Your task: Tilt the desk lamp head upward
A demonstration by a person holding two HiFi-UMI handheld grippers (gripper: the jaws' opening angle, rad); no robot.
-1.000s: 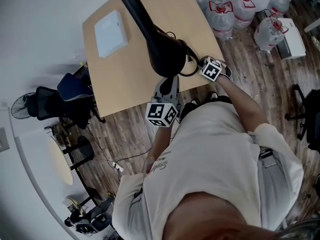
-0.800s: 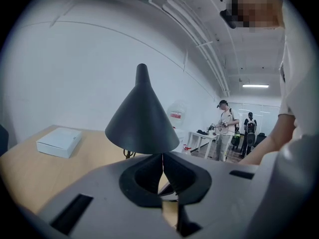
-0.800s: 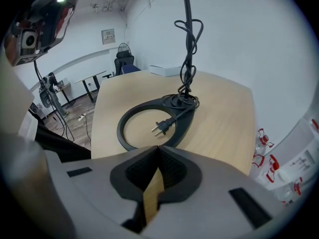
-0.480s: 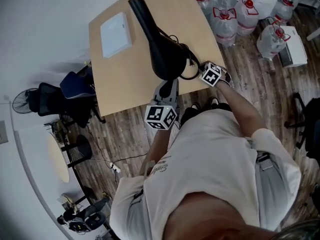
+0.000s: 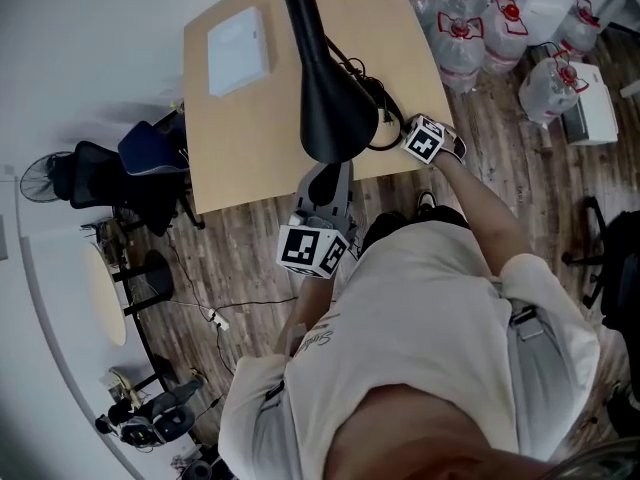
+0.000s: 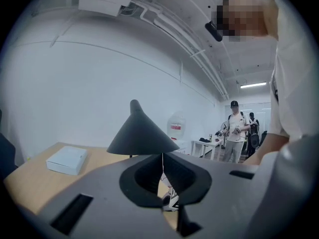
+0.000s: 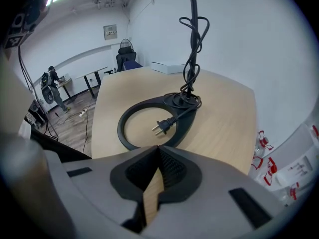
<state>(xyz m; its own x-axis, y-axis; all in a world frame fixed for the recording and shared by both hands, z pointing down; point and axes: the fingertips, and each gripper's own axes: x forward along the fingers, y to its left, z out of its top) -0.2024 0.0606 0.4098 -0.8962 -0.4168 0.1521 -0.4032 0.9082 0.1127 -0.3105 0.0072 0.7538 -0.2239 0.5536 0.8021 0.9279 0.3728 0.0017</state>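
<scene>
Left gripper (image 6: pixel 162 156): jaws closed, nothing between them, tips just below the rim of the black lamp head (image 6: pixel 142 133). Right gripper (image 7: pixel 158 147): jaws closed, empty, tips at the near edge of the ring-shaped lamp base (image 7: pixel 130 118). The base sits on the wooden table (image 5: pixel 250 138), with the plug (image 7: pixel 163 126) lying inside the ring.
</scene>
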